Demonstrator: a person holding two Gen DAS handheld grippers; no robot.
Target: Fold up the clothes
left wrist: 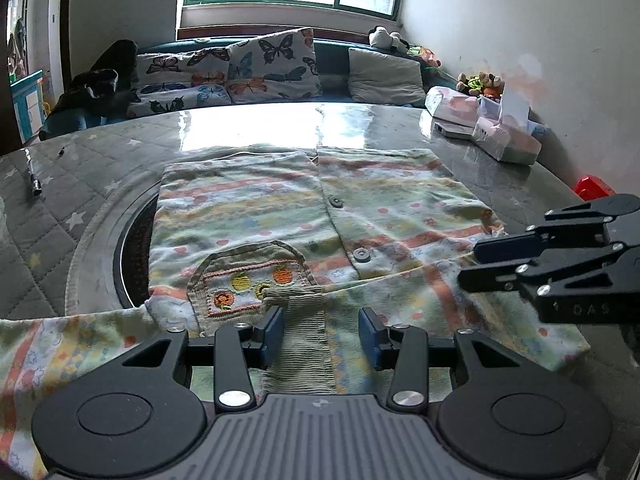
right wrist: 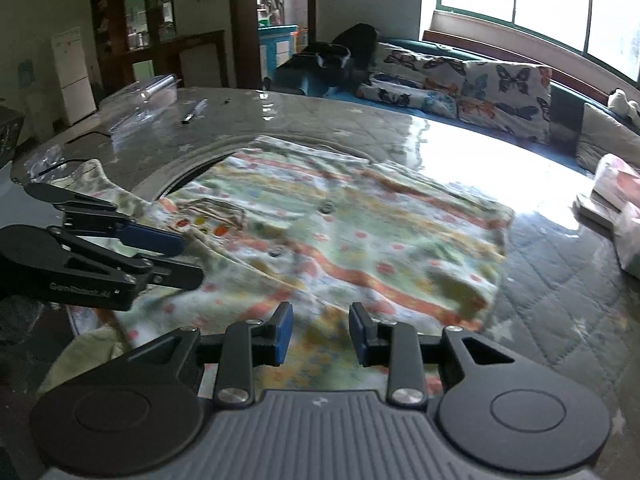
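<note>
The garment (right wrist: 340, 248) ahead of the right gripper (right wrist: 320, 336) was motion-blurred, its print unreadable. Its near hem ran under the left gripper (left wrist: 322, 332), cut off below.

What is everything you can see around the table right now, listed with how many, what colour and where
Patterned pastel striped child's shirt: one, green, orange and white, spread flat on the table centre, two grey buttons showing.
Corduroy chest pocket: one, olive with embroidered fruit, on the shirt's near left.
Grey quilted star-print table cover: one, under a glossy clear sheet.
Butterfly-print cushions: several, white with coloured butterflies, on the bench behind.
Plain grey cushion: one, right of them.
Pale pink packets: a few, table's far right.
Pen: one, dark, table's far left.
Left gripper: one, black with blue pads, open above a corduroy strip.
Right gripper: one, same colours, open over the shirt's near edge.
</note>
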